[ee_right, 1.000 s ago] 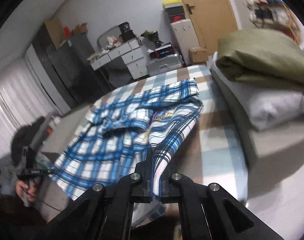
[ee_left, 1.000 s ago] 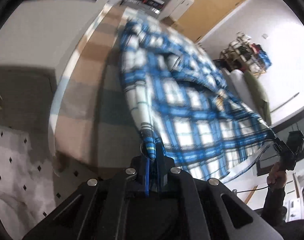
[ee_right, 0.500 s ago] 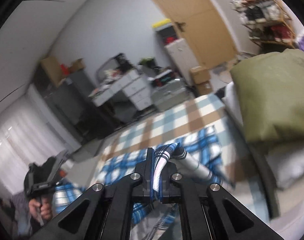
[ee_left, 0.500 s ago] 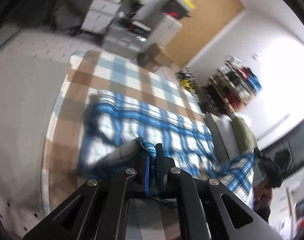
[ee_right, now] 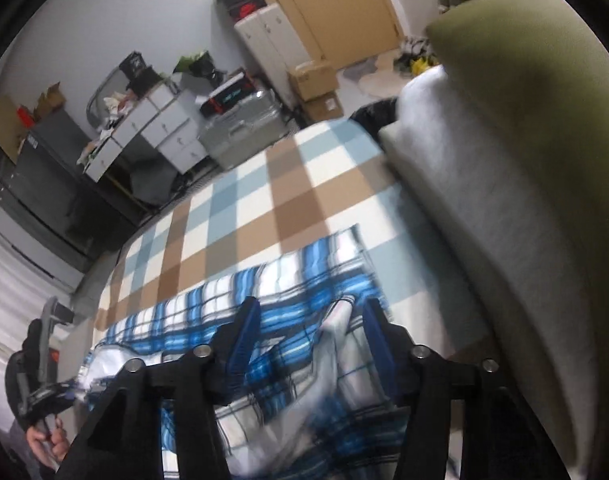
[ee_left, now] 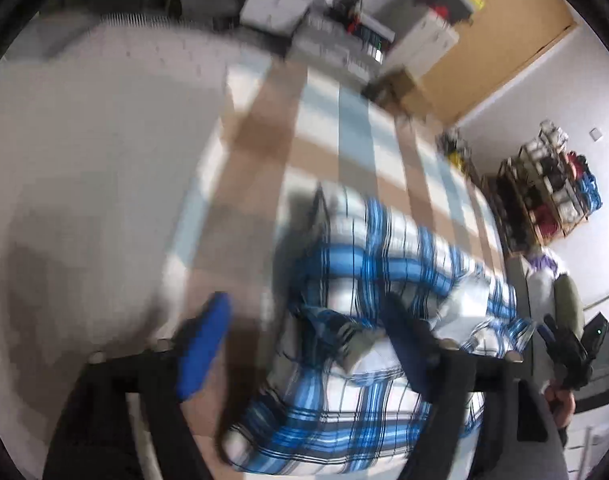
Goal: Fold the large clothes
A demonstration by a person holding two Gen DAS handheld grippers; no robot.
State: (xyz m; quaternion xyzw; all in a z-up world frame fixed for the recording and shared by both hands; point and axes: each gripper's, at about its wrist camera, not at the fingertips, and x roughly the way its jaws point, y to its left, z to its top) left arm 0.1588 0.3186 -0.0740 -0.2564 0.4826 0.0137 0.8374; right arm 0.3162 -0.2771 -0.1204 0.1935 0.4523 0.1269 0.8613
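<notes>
A blue-and-white plaid shirt (ee_left: 384, 264) lies folded over on the checked bedspread (ee_left: 316, 128). My left gripper (ee_left: 308, 320) is open, its blue pads spread wide over the shirt's near left edge, holding nothing. The same shirt (ee_right: 288, 284) shows in the right wrist view on the bedspread (ee_right: 264, 200). My right gripper (ee_right: 308, 320) is open over the shirt's near right edge, with a loose fold of cloth lying between the fingers (ee_right: 244, 332). Each gripper shows small in the other's view, at the frame edge.
A grey pillow (ee_right: 464, 208) and an olive green bolster (ee_right: 544, 120) lie along the right of the bed. Drawers, boxes and a metal case (ee_right: 240, 128) stand beyond the bed's foot by a wooden door (ee_right: 324, 4). A cluttered shelf (ee_left: 552, 188) stands by the wall.
Both grippers carried the shirt's edge forward over the bed, then opened and let it go. The shirt now lies doubled over.
</notes>
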